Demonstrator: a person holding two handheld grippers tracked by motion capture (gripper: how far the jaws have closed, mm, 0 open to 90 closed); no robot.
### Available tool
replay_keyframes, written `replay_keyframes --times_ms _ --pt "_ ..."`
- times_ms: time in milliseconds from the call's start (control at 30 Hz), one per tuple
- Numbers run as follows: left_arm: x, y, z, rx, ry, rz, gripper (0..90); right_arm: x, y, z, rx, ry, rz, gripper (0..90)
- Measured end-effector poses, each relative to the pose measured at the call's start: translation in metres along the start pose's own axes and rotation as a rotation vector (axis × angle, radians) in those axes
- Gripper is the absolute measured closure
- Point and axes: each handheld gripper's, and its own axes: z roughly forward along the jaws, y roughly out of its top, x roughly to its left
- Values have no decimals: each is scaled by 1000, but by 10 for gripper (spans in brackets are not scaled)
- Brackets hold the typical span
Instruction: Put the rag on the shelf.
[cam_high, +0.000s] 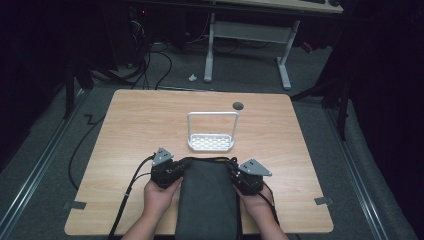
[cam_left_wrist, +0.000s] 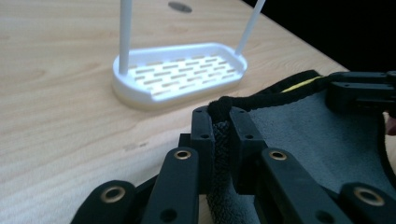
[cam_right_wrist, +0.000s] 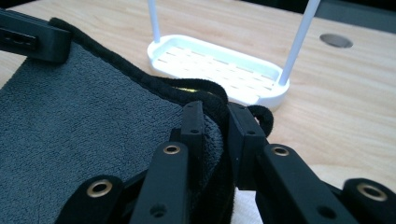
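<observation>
Low in the centre of the high view, a dark grey terry towel lies lengthwise toward the frame's bottom. The left gripper and right gripper each pinch a far corner (black-piped hem). Just above stands a white slotted plastic rack, equally near both.

grey towel, white slotted rack

light: your surface is evenly lit from above, surroundings dark | shadows: soft, faint | focus: tongs views blur up close, rack glares white
</observation>
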Motion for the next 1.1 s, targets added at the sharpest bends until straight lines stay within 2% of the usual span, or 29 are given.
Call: replay_keyframes --times_ms 133,300,367,533,733,867,1100 --pt "-3 12 -5 -37 -2 28 820 -2 12 -5 -34 -6 -2 786" --pt "-6 30 -14 -86 -16 30 820 -4 28 -14 -72 -10 10 786" --pt "-8 36 -17 -104 -5 55 820 -5 34 -15 -82 -8 16 786" --pt "-10 50 -22 -125 -5 51 820 -6 49 -21 -115 -11 8 785" --pt "-16 71 -29 -158 -2 71 819 -9 65 -30 -162 -15 1 785" --pt "-21 85 -35 -191 0 92 820 -11 77 -36 -192 -22 5 785" --pt "-27 109 -45 -258 2 110 820 -13 105 -49 -251 -34 -18 786"
